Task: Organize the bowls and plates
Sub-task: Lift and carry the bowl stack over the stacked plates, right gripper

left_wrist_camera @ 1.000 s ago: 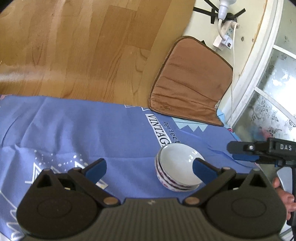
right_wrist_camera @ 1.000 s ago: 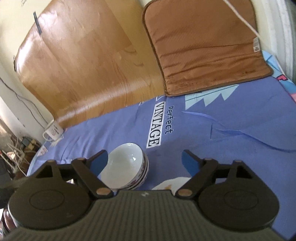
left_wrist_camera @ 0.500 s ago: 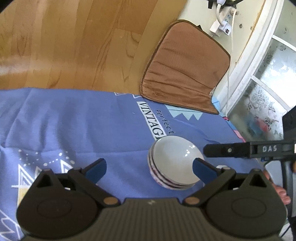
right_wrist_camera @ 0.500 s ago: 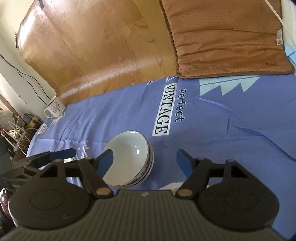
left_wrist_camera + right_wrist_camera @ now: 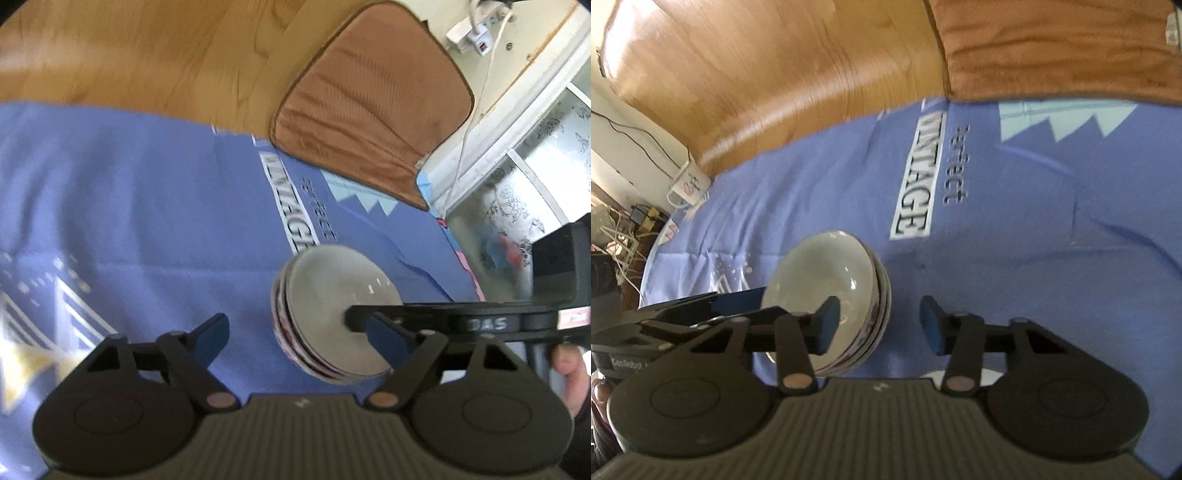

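Bowls [image 5: 332, 317] – round, glossy, stacked, blue cloth [image 5: 147, 206]

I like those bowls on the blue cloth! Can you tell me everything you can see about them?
The stack of bowls looks like three or so nested white glazed bowls, shiny inside, with dark reddish-purple patterned bands outside. The stack looks tilted in both views, its open side turned toward the cameras. It sits on the blue cloth near the "VINTAGE" print. Both tongs are open, the right tongs straddling its rim; whether anything touches it cannot be told.
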A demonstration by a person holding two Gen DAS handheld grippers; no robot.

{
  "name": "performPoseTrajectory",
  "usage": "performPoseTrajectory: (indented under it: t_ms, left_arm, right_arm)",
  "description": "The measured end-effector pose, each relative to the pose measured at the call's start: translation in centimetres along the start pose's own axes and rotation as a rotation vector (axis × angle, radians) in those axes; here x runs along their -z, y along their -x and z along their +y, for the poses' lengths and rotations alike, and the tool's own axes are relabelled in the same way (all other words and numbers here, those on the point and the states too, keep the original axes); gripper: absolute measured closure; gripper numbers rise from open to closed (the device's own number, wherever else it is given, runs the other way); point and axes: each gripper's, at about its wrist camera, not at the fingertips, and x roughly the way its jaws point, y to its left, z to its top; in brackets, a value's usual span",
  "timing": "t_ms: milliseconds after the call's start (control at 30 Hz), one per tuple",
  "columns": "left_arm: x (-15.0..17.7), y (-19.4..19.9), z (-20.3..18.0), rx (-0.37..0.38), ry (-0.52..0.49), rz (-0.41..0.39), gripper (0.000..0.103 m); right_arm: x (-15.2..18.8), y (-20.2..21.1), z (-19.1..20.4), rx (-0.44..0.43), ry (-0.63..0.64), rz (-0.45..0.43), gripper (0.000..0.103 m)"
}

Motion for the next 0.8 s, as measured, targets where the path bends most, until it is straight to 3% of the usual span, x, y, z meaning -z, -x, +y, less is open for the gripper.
performPoseTrajectory:
  t_ms: [67, 167, 300, 333, 433, 800]
  left_arm:
    - [0.1, -1.3, 0.8, 0.043, 0.041, 0.040, 0.035]
    - [0.3, -1.3, 1.7, 0.073, 0.080, -0.004, 0.042]
    - [0.2, -1.4, 2.8, 0.130, 0.151, 0.009, 0.069]
    - [0.2, -1.4, 2.8, 0.115, 0.153, 0.016, 0.074]
    - [0.5, -1.1, 2.4, 0.081, 0.130, 0.012, 0.074]
    - [1.3, 1.7, 3.1, 0.048, 0.138, -0.021, 0.072]
  right_arm:
    - [0.1, -0.8, 0.0, -0.021, -0.004, 0.024, 0.061]
    - [-0.1, -1.1, 0.3, -0.043, -0.011, 0.022, 0.068]
    - [0.0, -1.1, 0.2, -0.057, -0.027, 0.018, 0.069]
    - [0.1, -1.0, 0.2, -0.059, -0.037, 0.016, 0.071]
    - [0.5, -0.6, 0.3, -0.061, -0.057, -0.005, 0.075]
    - [1.3, -0.4, 2.8, -0.065, -0.032, -0.024, 0.076]
